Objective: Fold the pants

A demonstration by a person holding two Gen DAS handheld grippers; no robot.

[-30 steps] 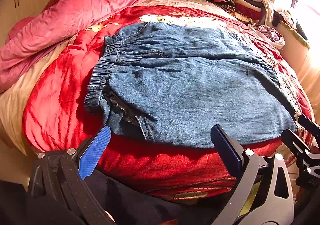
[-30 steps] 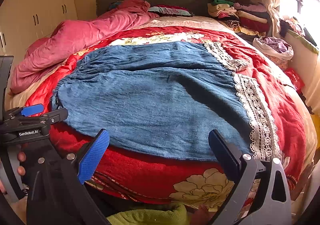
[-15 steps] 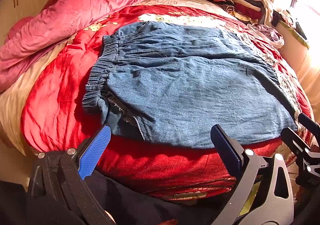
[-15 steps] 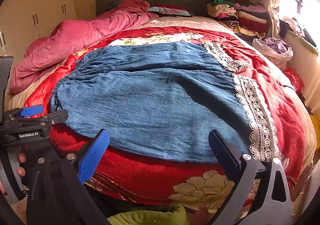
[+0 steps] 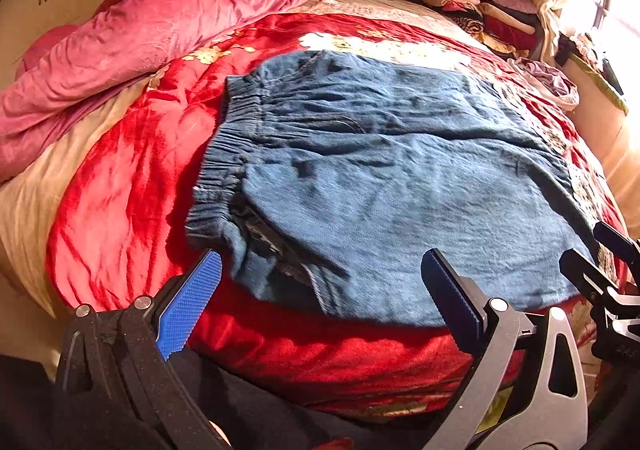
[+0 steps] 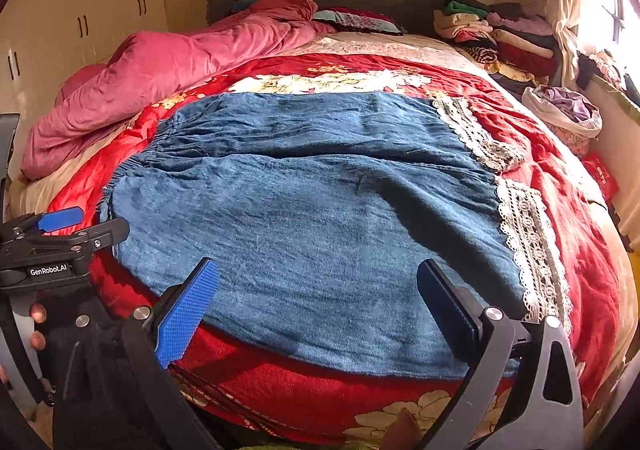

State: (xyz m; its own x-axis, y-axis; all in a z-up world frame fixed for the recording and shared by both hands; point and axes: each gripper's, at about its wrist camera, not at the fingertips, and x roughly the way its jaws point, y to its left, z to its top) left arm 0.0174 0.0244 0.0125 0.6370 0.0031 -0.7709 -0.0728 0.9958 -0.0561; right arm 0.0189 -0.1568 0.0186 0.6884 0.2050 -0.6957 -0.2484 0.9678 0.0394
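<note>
Blue denim pants (image 5: 392, 178) lie spread flat on a red floral bedspread (image 5: 120, 178), elastic waistband (image 5: 224, 154) to the left and white lace hems (image 6: 528, 234) to the right. My left gripper (image 5: 320, 274) is open and empty, just above the near edge of the pants by the waistband corner. My right gripper (image 6: 316, 282) is open and empty, over the near edge of the leg. The left gripper also shows at the left of the right wrist view (image 6: 60, 234).
A crumpled pink duvet (image 5: 152, 22) lies along the left of the bed. Stacked folded clothes (image 6: 492, 34) sit at the far right by the headboard. A bag of laundry (image 6: 564, 110) rests at the right edge. Wardrobe doors (image 6: 84, 26) stand at the left.
Both grippers have moved slightly forward toward the near edge of the pants. Both stay open. The pants have not moved.
</note>
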